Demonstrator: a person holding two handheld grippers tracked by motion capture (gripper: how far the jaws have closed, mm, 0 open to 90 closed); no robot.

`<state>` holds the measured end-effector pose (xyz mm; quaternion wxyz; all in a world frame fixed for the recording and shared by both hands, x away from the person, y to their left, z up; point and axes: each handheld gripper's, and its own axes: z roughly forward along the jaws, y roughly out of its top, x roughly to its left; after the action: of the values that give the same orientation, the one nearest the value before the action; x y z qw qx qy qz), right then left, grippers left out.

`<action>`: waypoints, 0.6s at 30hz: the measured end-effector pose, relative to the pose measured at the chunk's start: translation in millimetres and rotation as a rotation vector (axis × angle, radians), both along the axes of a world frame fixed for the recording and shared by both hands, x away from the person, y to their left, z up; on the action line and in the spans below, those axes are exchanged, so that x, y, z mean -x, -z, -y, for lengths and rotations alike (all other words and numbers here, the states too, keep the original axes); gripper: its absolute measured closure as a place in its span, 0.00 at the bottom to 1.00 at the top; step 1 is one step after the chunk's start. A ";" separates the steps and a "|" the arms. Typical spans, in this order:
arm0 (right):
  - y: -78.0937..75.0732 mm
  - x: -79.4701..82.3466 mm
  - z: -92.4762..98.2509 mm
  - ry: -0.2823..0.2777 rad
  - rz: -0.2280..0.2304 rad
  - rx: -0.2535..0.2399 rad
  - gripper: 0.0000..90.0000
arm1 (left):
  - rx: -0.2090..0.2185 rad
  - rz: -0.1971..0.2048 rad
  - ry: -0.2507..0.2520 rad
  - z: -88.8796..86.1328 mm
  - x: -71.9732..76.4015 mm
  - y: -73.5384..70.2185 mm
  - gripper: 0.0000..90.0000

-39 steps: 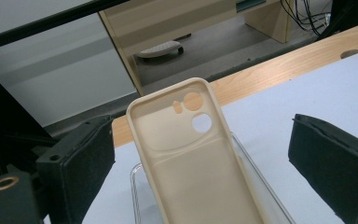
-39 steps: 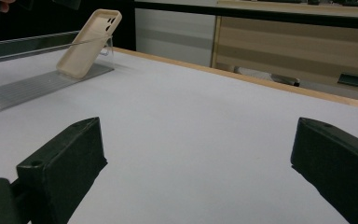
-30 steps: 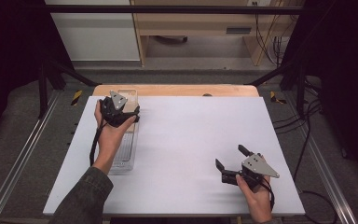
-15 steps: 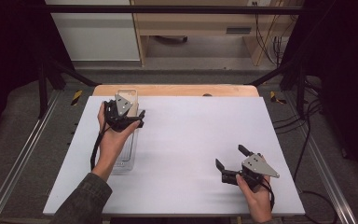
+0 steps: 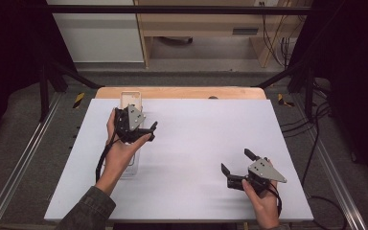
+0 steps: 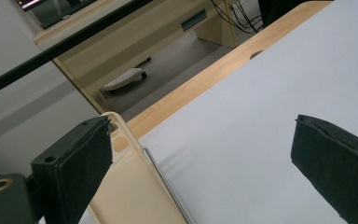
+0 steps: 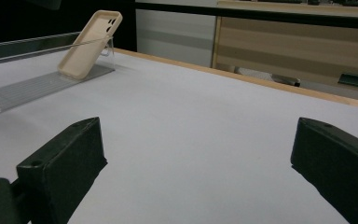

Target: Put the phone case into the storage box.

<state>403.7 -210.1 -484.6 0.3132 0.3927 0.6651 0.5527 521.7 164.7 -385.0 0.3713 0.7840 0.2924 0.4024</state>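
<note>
So the phone case (image 7: 89, 44) is a plain cream/beige one with the camera cutouts at its upper end. It's not lying flat: it's propped at a tilt, leaning back on a clear acrylic stand (image 7: 32, 91) whose ribbed base runs along the table's left edge. The case sits at the far end of that stand, right by the table's far-left corner, just short of the wooden strip at the far edge.

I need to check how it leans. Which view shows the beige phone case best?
The right gripper view: the beige rubbery phone case shows whole, tilted against its clear stand. The left gripper view crops it; the high view shows its top.
</note>
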 end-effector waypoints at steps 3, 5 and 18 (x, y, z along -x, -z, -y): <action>-0.1 0.2 -0.1 -0.001 0.002 0.000 0.03 | -0.014 0.011 0.017 3.2 5.9 0.7 0.05; 0.0 0.2 0.2 -0.001 0.001 0.001 0.03 | -0.018 0.010 0.029 5.7 9.5 1.8 0.05; 0.2 0.3 0.6 0.005 0.001 0.003 0.03 | -0.087 0.048 0.112 23.6 35.9 4.3 0.05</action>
<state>403.5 -210.6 -484.8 0.3155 0.3935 0.6648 0.5510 485.8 141.1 -389.3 0.3658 0.8047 0.2212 0.4118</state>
